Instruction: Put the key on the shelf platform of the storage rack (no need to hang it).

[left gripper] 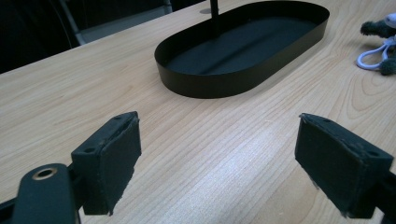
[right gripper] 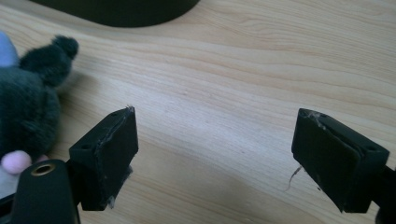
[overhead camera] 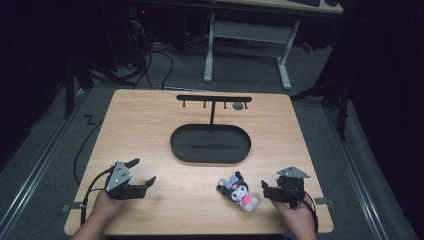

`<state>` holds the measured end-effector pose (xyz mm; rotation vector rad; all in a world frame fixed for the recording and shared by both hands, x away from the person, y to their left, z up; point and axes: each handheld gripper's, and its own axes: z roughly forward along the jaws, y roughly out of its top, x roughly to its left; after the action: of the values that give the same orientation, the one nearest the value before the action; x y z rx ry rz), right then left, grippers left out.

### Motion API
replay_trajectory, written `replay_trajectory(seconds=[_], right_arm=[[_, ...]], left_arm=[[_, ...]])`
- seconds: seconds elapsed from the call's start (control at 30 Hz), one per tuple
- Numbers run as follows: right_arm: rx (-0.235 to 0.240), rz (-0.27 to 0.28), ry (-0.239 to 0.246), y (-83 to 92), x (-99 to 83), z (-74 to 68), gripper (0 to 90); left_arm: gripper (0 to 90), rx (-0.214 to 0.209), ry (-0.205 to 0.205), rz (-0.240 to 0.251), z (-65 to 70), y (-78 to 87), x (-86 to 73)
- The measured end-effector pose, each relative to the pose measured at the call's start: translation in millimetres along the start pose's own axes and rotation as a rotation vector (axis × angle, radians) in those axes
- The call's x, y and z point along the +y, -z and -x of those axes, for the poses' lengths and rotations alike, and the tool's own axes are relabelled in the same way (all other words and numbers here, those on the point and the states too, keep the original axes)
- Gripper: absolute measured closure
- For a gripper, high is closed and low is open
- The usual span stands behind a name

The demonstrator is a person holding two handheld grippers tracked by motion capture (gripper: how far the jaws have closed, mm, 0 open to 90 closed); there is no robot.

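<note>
Pale wood grain covers the table point(overhead camera: 150, 125), and the work on it looks barely begun. A small plush toy point(overhead camera: 238, 191), dark with pink and white parts and a white loop, lies near the front edge, toward the right front corner, free of any grip. The right gripper point(overhead camera: 266, 191) rests just beside it on that corner side, jaws spread wide with only bare wood between them; in the right gripper view the toy point(right gripper: 28, 112) sits off to the side of one pad, outside the gap. The left gripper point(overhead camera: 142, 172) sits near the left front corner, well apart from the toy, its jaws also spread and empty.

A black oval tray point(overhead camera: 210, 160) occupies the middle of the table, and a black stand point(overhead camera: 214, 99) with a crossbar and small pegs rises from its far side. The tray holds nothing.

My reading: nothing is done yet. Left are catching the toy, lifting it, and probably hanging its loop on a peg or setting it in the tray.
</note>
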<state>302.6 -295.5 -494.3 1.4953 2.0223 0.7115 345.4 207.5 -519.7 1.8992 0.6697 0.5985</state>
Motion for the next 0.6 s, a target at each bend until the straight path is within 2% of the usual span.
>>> replay_trajectory(seconds=[0.17, 0.37, 0.4, 0.43, 0.5, 0.53, 0.6], right_arm=[[-0.002, -0.049, 0.018, 0.9, 4.0, 1.8, 14.7], [0.073, -0.076, 0.003, 2.5, 7.6, 1.7, 14.7], [0.073, -0.076, 0.003, 2.5, 7.6, 1.7, 14.7], [0.091, -0.093, 0.005, 1.9, 8.3, 1.7, 14.7], [0.091, -0.1, 0.004, 1.5, 8.5, 1.4, 14.8], [0.093, -0.13, 0.017, -0.7, 9.1, -0.4, 14.8], [0.095, -0.14, 0.024, -1.3, 9.4, -0.8, 14.7]], left_arm=[[15.4, 0.001, -0.002, -0.005, 0.6, -1.2, 0.4], [15.4, 0.001, -0.008, -0.013, 1.1, -1.9, 0.7], [15.4, 0.002, -0.007, -0.012, 1.1, -1.9, 0.7], [15.4, 0.003, -0.006, -0.012, 1.1, -1.9, 0.6], [15.4, 0.001, -0.007, -0.016, 1.2, -1.6, 0.7], [15.4, 0.001, -0.01, -0.015, 1.9, -1.7, 0.6], [15.4, 0.0, -0.013, -0.015, 2.3, -1.6, 0.6]])
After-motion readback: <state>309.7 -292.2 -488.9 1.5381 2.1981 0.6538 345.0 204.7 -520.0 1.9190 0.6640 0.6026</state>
